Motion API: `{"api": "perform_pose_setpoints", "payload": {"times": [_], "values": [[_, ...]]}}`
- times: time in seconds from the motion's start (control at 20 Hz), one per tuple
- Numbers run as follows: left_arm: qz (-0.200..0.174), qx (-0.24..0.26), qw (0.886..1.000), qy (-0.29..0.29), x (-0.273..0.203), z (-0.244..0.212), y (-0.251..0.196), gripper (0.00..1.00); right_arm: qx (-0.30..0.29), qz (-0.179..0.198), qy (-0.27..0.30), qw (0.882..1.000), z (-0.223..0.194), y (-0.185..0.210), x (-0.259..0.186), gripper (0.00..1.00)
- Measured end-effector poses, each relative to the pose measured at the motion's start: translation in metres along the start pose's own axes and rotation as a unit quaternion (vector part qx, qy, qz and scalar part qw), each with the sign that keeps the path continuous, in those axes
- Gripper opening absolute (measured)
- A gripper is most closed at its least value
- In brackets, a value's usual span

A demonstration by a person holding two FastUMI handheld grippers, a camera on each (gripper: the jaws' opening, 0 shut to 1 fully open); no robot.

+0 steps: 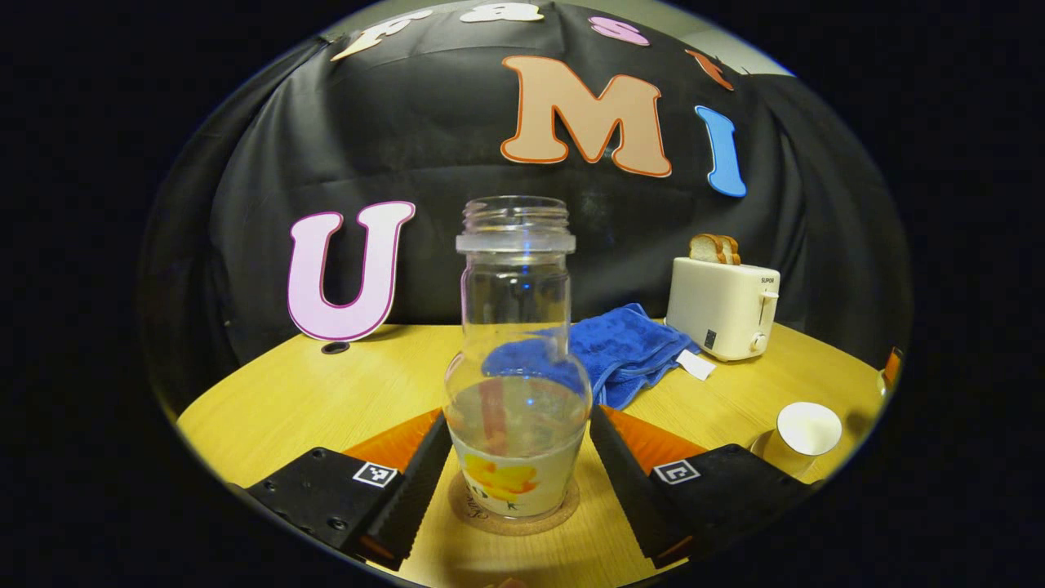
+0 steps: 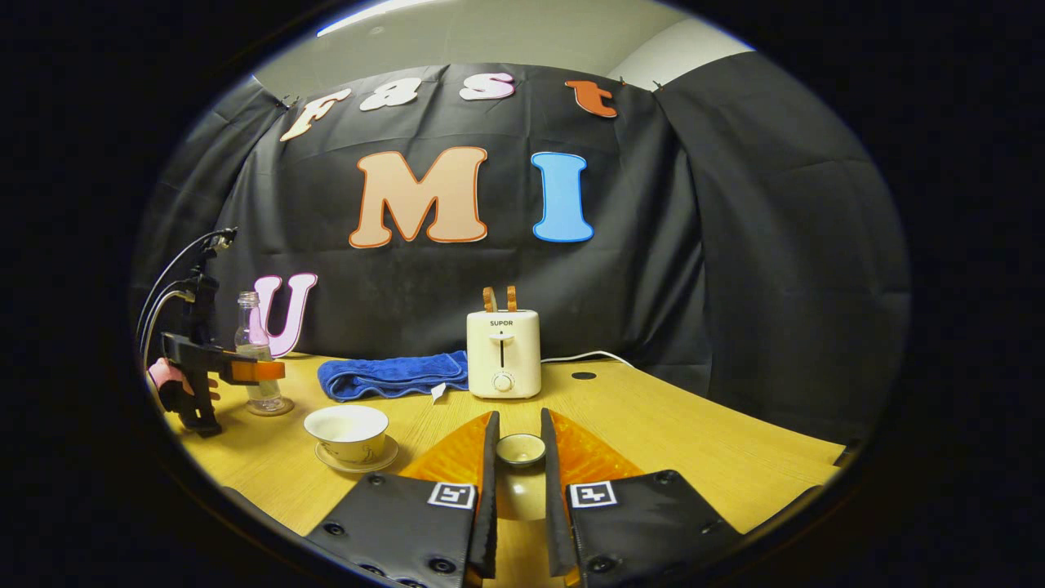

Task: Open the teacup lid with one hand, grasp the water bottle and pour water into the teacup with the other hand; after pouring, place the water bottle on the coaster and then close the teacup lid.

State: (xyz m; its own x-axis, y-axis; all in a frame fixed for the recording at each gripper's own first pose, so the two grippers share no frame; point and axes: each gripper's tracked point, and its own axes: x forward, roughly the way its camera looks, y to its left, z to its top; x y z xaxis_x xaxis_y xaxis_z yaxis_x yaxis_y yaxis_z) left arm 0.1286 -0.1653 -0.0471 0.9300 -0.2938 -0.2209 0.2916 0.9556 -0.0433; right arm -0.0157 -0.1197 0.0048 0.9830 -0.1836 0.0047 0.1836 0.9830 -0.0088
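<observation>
The water bottle (image 1: 518, 359) stands upright on the round cork coaster (image 1: 513, 513) on a wooden table (image 1: 326, 400). It is uncapped and holds some water in its lower part. The left gripper (image 1: 519, 469) has its fingers spread to either side of the bottle's base; a narrow gap shows at each side, so it appears open around the bottle and not pressing it.

In the right gripper view, the right gripper (image 2: 521, 469) is closed on the teacup lid (image 2: 521, 449), which it holds up between both fingers, knob side toward the camera. The open teacup (image 2: 347, 433) sits on its saucer (image 2: 359, 464) to the left of this gripper and a little ahead of it, near the bottle. Farther back are a blue cloth (image 2: 392, 374) and a toaster (image 2: 503, 353).

Judging from this, pouring looks finished and the bottle is being set down and let go. The remaining step is closing the cup: the right gripper would need to carry the lid left, over the cup's rim, level it, lower it and let go.
</observation>
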Motion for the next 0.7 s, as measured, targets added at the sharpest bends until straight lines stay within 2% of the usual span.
{"api": "perform_pose_setpoints", "payload": {"times": [0.25, 0.45, 0.7], "values": [[0.004, 0.001, 1.000, -0.010, -0.015, -0.002, 0.005, 0.97, 0.000, 0.000, 0.000, 1.000, 0.000, 0.000, -0.001, 0.28], [-0.008, 0.006, 1.000, -0.026, -0.037, -0.001, -0.001, 0.97, 0.000, 0.001, 0.000, 1.000, 0.001, 0.000, 0.000, 0.28], [-0.014, 0.017, 0.997, -0.071, -0.067, 0.010, 0.004, 0.97, 0.000, 0.015, 0.002, 1.000, 0.000, 0.007, 0.002, 0.28]]}}
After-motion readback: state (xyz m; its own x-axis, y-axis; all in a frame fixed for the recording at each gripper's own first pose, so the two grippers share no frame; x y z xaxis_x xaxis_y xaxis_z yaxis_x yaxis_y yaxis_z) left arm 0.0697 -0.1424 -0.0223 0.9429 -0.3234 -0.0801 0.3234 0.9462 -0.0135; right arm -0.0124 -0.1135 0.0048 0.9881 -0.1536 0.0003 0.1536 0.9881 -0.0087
